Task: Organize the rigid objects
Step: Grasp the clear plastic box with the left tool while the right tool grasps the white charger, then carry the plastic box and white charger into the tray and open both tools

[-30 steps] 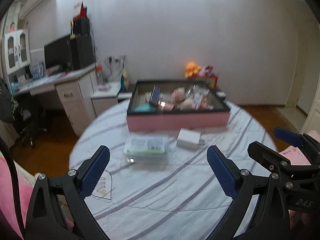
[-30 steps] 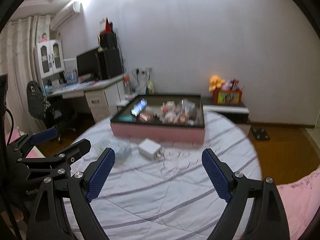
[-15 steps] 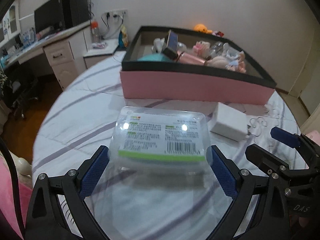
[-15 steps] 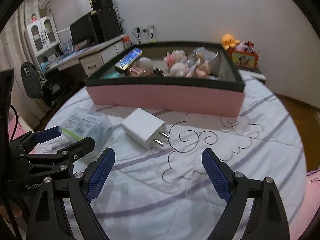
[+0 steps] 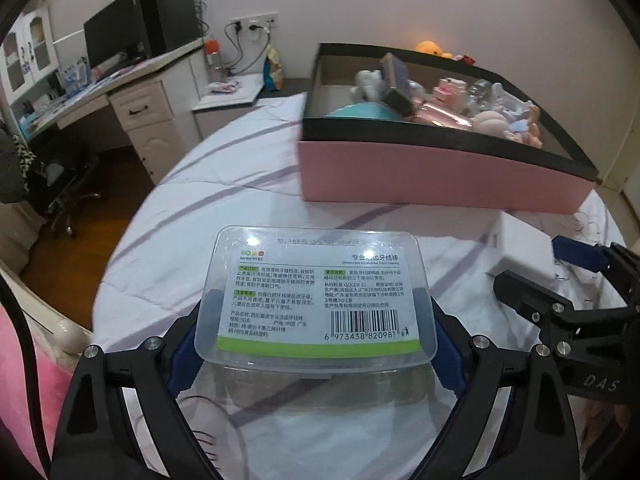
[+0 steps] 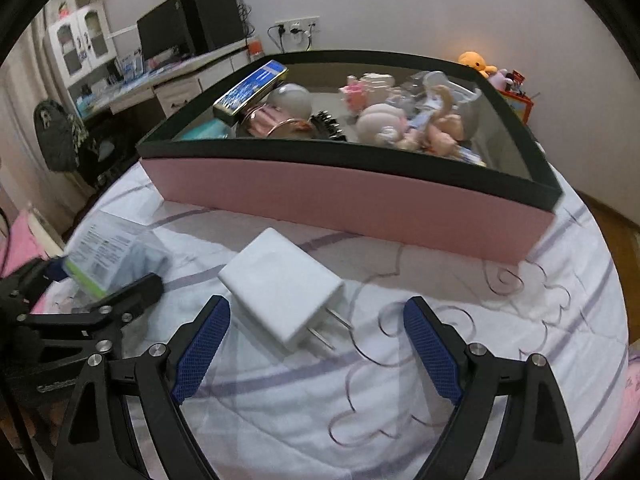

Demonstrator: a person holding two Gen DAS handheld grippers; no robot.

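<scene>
A clear plastic floss-pick box (image 5: 320,292) with a white and green label sits on the bed cover between the fingers of my left gripper (image 5: 316,320). The blue pads stand at its two sides; I cannot tell if they press it. It also shows in the right wrist view (image 6: 108,256). A white plug charger (image 6: 284,304) lies just ahead of my right gripper (image 6: 316,344), which is open and empty. The charger shows in the left wrist view (image 5: 524,248) too. A pink box with a black rim (image 6: 352,196) holds several toys and small items.
The round bed has a white cover with purple stripes (image 6: 400,400). A desk with drawers (image 5: 140,116), a monitor and an office chair stand at the left. The bed's left edge drops to a wooden floor (image 5: 68,256).
Both grippers moved forward and down toward the bed. The floss-pick box now lies between the left fingers, and the charger is just ahead of the right fingers.
</scene>
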